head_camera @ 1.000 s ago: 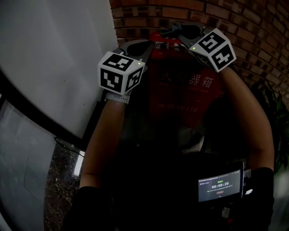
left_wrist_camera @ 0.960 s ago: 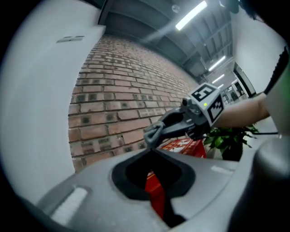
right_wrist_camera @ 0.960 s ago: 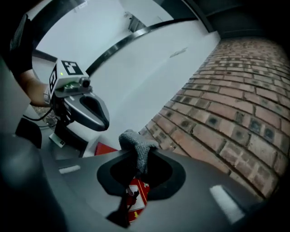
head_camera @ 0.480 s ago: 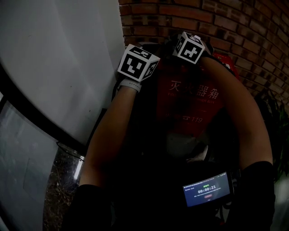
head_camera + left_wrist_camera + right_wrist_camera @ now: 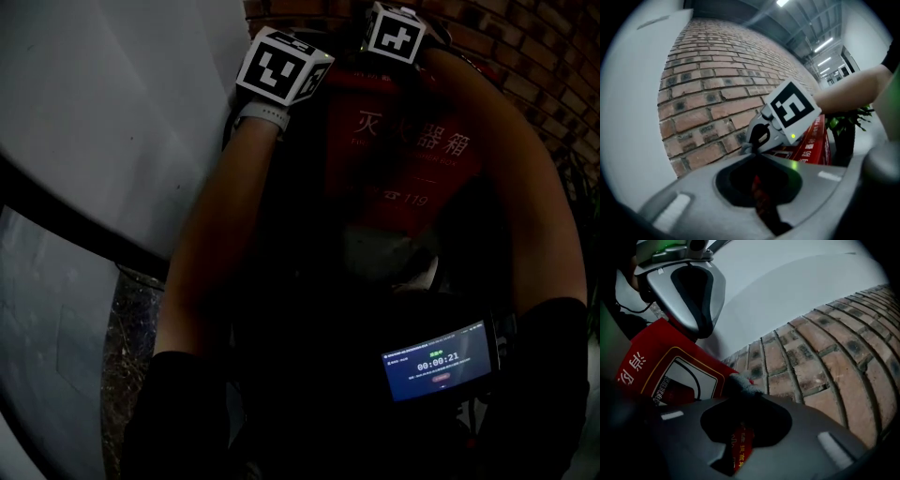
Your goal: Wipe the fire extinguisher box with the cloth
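Observation:
The red fire extinguisher box (image 5: 408, 155) with white characters stands against the brick wall. Both arms reach over its top; in the head view only the left marker cube (image 5: 283, 66) and the right marker cube (image 5: 395, 32) show, and the jaws are hidden behind them. My right gripper (image 5: 742, 391) is shut on a grey cloth (image 5: 739, 382), whose tuft sticks out at its tips above the box's top (image 5: 670, 376). My left gripper (image 5: 753, 155) is shut, tips together just over the box (image 5: 813, 143). The cloth tuft (image 5: 745, 149) lies right beside its tips, under the right gripper (image 5: 761, 136).
A brick wall (image 5: 708, 93) runs close behind the box. A pale curved wall panel (image 5: 103, 103) stands to the left. A green plant (image 5: 848, 119) is at the box's right. A phone with a running timer (image 5: 438, 360) hangs at the person's chest.
Both grippers have moved up and away to the box's top by the wall, and closer together. The box now fills more of the head view.

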The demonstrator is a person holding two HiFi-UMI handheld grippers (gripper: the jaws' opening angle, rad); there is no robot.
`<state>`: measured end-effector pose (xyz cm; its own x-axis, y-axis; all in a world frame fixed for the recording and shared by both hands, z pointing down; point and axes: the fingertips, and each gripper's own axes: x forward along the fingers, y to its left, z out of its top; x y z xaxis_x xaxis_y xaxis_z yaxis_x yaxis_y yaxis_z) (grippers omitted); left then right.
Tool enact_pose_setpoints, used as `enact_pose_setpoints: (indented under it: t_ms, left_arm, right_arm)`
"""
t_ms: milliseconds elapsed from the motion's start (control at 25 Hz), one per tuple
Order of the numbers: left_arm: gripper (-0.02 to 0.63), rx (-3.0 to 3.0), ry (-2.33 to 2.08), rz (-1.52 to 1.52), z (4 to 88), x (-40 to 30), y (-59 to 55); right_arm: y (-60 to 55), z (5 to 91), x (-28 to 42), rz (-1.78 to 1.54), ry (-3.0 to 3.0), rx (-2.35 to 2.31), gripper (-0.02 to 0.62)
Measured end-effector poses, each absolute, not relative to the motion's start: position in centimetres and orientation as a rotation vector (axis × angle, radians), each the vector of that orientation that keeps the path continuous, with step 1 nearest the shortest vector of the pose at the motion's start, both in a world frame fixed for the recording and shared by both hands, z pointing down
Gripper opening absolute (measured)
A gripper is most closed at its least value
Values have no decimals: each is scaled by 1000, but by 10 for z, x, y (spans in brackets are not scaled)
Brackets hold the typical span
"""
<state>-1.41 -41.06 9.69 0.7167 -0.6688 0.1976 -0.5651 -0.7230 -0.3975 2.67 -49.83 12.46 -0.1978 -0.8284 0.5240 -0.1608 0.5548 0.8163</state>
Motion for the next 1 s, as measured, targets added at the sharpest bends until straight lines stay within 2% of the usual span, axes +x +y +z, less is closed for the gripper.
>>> enact_pose_setpoints:
  t_ms: [320, 1000]
  left_arm:
    - [3, -2585, 930, -513, 85, 11, -391]
    - [3, -2584, 777, -558, 75, 112, -346]
  right_arm:
    - [-478, 137, 53, -644, -1672, 774, 37]
    - [-422, 135, 221, -475, -1596, 925, 37]
